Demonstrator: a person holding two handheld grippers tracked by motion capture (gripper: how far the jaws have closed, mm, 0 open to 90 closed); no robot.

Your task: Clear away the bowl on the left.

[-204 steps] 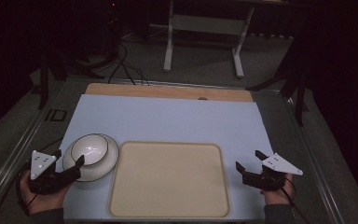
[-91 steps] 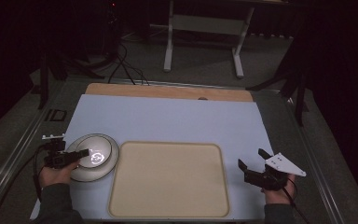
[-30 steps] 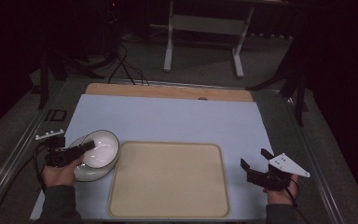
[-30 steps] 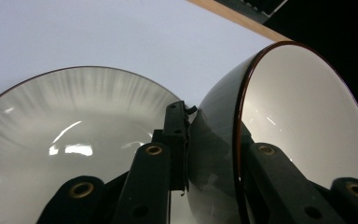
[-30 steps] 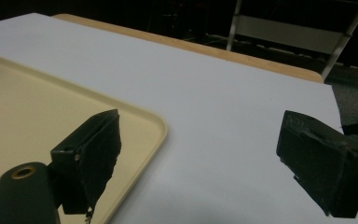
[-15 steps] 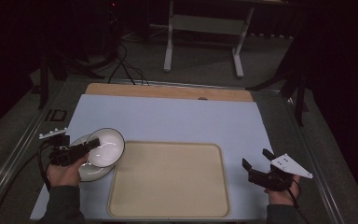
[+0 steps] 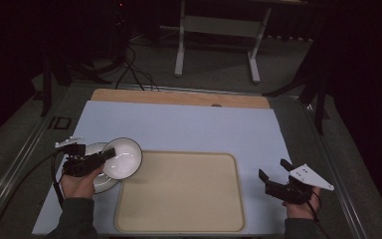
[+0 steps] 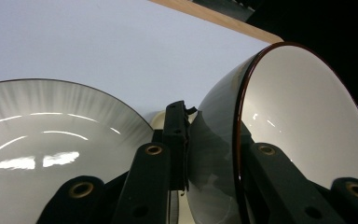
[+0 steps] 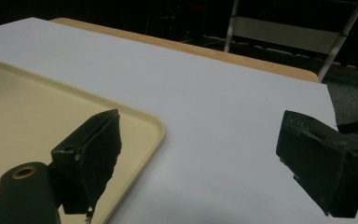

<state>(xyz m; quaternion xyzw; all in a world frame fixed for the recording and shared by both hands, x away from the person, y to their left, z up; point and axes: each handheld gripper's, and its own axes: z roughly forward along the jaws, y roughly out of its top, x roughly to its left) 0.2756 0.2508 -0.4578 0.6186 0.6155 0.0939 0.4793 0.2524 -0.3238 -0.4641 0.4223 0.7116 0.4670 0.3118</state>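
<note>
Gripping the wall of a white bowl (image 7: 123,158) just below its rim, the left claw (image 7: 104,155) has one black jaw pressed against the glossy inside and the other against the grey outside, as the left gripper view makes plain. That bowl (image 8: 279,140) is round, deep and smooth, a glazed ceramic with a thin dark-red line running along its lip; it is tipped steeply on its side so the pale hollow faces up and toward the tray. It hangs above the left part of the tabletop (image 7: 189,124), over the right edge of a second dish and the near left corner of the tray. The second dish, a shallow grey plate (image 7: 95,180) with a dark rim and faint radial streaks, lies flat on the matte pale-blue tabletop surface, catching bright reflections (image 8: 37,140). A beige tray (image 7: 181,191), rectangular with rounded corners and a low raised lip, sits beside it with a dull plastic finish. The right claw (image 7: 272,172) rests at the near right, its jaws spread wide with nothing between them.
</note>
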